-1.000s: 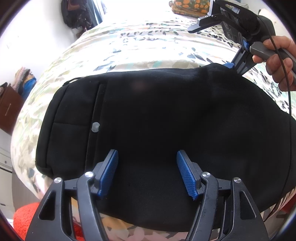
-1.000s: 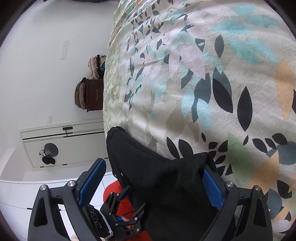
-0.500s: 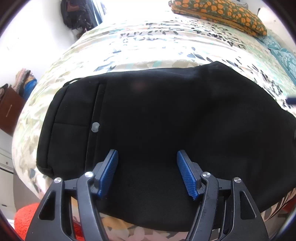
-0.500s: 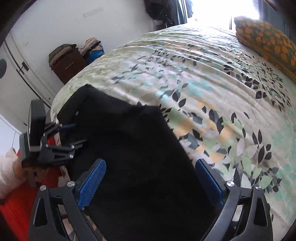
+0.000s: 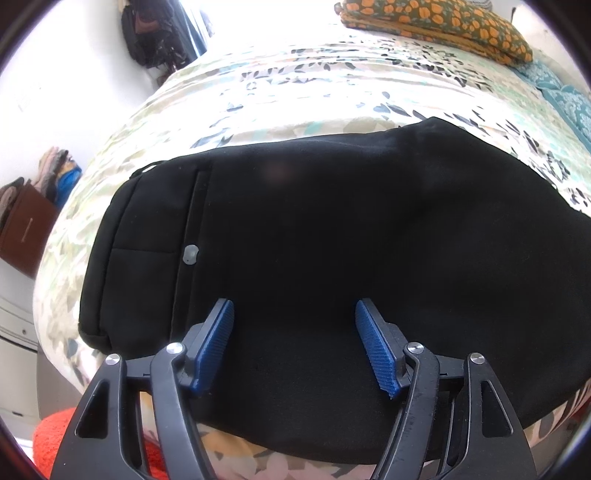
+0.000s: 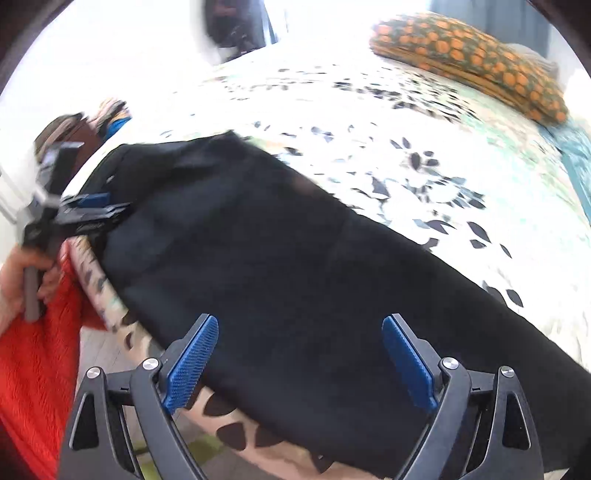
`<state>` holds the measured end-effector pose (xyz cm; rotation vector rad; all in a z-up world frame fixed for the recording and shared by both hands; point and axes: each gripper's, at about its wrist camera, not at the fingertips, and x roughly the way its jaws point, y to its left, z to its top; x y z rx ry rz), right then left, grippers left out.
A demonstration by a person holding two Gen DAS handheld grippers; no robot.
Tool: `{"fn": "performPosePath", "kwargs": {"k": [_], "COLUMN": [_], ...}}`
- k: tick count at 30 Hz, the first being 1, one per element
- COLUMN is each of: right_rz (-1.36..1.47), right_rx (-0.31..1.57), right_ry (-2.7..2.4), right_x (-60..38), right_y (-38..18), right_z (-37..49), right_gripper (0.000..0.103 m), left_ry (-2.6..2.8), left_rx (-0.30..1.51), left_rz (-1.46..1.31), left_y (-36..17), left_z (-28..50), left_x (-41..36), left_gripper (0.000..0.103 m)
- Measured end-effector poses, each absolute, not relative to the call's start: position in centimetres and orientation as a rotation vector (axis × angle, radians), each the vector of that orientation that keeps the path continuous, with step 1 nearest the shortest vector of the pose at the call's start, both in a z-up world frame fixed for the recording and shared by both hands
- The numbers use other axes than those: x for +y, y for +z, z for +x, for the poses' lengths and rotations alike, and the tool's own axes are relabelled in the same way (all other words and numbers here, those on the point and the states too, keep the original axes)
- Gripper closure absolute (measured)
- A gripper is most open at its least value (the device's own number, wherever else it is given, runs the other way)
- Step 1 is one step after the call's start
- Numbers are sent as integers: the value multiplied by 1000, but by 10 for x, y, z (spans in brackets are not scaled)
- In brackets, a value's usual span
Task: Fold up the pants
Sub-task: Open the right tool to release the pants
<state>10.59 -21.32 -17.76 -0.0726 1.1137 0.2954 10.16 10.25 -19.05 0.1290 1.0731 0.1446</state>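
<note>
2 sets of tongs stand wide with nothing pinched: our left gripper (image 5: 295, 343) poised over the waistband end, our right gripper (image 6: 299, 362), its jaws just narrowing a little, over the leg end. The black pants (image 5: 332, 240) lie lengthwise along the near edge of the bed (image 5: 295, 81), seemingly already doubled. For the next fold, we should pinch both layers at matching edges and lift evenly, so the layers stay aligned.

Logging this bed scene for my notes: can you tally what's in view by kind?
Black pants: 1
Leaf-print bedspread: 1
Orange-flowered pillow: 1
Grippers: 2, left gripper and right gripper
Brown cabinet: 1
Total: 6
</note>
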Motion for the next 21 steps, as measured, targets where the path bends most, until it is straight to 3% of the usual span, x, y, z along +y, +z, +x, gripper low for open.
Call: {"fn": "performPosePath", "kwargs": {"k": [3,8,14,18,21], "right_rz": [-63,4,27,-4,-3], "right_rx": [1192,1114,1118,977,1019], "right_ry": [192,164,150,84,11], "right_x": [-242,-274,-284,-289,-312], "right_y": [-212,-211,-202,-180,-189], "right_z": [98,54,41,38,54], "right_gripper": [12,5,5,6,5], "left_ry": [142,153,164,175,192], "left_rx": [1067,1064,1062,1056,1050], "left_rz": [133,142,149,157,183], "left_y": [-190,-190,-191,-192,-192], "left_z": [100,99,100,99,100], "left_x": [104,102,100,98,95], "left_gripper": [32,32,31,31,27]}}
